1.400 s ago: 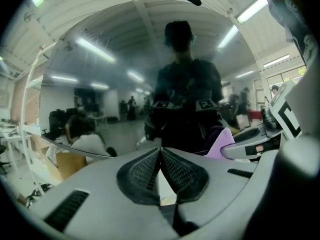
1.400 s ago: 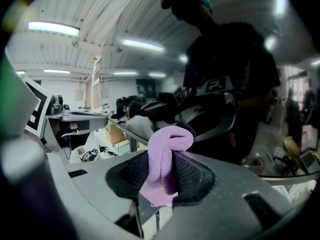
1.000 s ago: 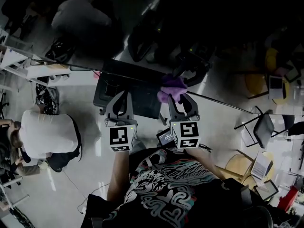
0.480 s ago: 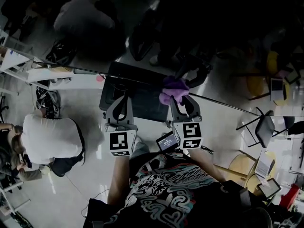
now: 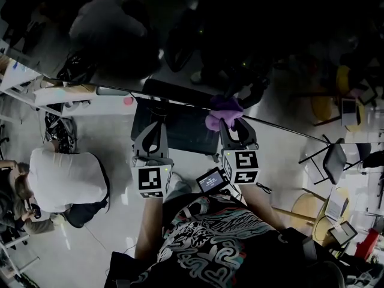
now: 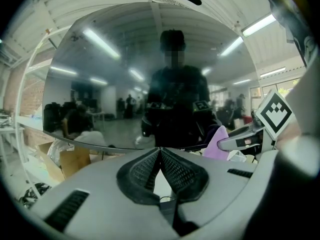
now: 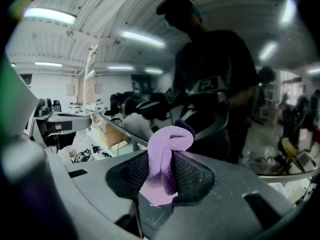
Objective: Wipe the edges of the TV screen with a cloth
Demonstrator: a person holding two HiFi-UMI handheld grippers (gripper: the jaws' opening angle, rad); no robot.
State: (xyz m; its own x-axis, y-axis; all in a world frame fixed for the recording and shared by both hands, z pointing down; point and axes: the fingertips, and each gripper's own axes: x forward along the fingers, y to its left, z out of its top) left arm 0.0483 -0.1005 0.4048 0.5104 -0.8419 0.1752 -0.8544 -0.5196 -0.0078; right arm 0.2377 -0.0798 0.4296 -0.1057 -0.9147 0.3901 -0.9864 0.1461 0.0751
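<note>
The TV screen (image 5: 198, 47) is a dark, mirror-like pane across the top of the head view; its lower edge (image 5: 180, 101) slants down to the right. My right gripper (image 5: 231, 122) is shut on a purple cloth (image 5: 223, 111), which sits against that edge. In the right gripper view the cloth (image 7: 167, 151) bulges up between the pads of the right gripper (image 7: 167, 161), close to the screen (image 7: 210, 84). My left gripper (image 5: 156, 121) hangs just below the edge, shut and empty; its pads meet at the left gripper's tip (image 6: 160, 153) before the screen (image 6: 125, 79).
The dark TV stand (image 5: 180, 134) lies under both grippers. A person in a white shirt (image 5: 63, 179) crouches at the left beside a white shelf (image 5: 72, 98). Folding chairs (image 5: 333, 161) stand at the right. A small lit device (image 5: 211, 180) hangs at my chest.
Both grippers and the cloth have drifted slightly right in the head view. The cloth stays on the screen's lower edge, and the grip has not altered.
</note>
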